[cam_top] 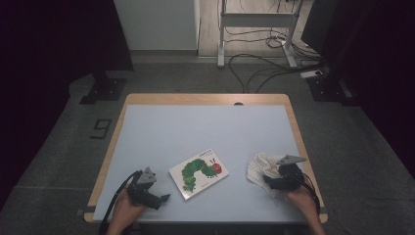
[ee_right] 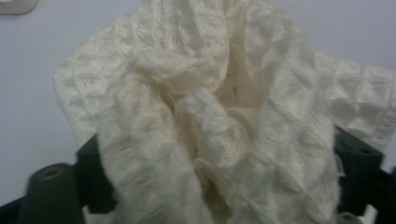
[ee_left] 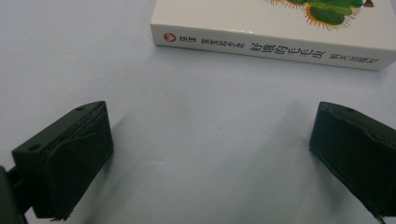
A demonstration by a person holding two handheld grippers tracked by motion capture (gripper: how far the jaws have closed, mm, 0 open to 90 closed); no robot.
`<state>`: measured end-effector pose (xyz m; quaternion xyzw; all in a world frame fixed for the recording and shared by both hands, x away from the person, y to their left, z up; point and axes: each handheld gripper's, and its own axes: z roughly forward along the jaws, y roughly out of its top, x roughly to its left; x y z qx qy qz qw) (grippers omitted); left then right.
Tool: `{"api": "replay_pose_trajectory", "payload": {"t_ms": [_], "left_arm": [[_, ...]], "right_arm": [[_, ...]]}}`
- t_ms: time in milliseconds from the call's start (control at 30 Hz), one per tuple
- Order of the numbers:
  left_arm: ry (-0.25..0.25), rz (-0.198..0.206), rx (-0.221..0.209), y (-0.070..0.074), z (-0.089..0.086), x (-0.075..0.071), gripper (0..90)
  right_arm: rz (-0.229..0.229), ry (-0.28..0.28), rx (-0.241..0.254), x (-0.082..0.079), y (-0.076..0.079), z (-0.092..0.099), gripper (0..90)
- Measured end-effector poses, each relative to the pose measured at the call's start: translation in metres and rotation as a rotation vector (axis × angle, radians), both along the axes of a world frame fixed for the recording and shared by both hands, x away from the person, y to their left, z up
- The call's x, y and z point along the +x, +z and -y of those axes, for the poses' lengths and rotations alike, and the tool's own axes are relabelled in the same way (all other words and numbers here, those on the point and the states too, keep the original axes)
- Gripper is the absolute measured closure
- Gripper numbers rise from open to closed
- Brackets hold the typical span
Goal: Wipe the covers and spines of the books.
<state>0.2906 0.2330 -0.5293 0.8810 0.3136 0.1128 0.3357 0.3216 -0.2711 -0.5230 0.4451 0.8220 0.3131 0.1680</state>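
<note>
A white picture book (cam_top: pixel 198 173) with a green caterpillar on its cover lies flat near the table's front middle. My left gripper (cam_top: pixel 164 198) rests low on the table to the left of it, open. In the left gripper view its jaws (ee_left: pixel 210 158) stand wide apart over bare table, and the book's spine (ee_left: pixel 271 49) lies just beyond them. A cream waffle-knit cloth (cam_top: pixel 259 164) sits crumpled at the front right. My right gripper (cam_top: pixel 270 180) is down on it. In the right gripper view the bunched cloth (ee_right: pixel 187 93) is squeezed between the two black jaws (ee_right: pixel 224 177).
The pale blue table top (cam_top: pixel 195 127) has a wooden rim, and its right edge runs close to the cloth. Beyond the table, a white desk frame (cam_top: pixel 254 29) and loose cables (cam_top: pixel 254 68) are on the floor, with black stands at both sides.
</note>
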Motion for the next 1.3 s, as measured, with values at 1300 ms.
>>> {"api": "replay_pose_trajectory", "payload": {"t_ms": [1300], "left_arm": [[0.0,0.0,-0.001,0.0,0.0,0.0,0.0]], "right_arm": [[0.106,0.069,0.092,-0.002,0.063,-0.003,61.0]]}}
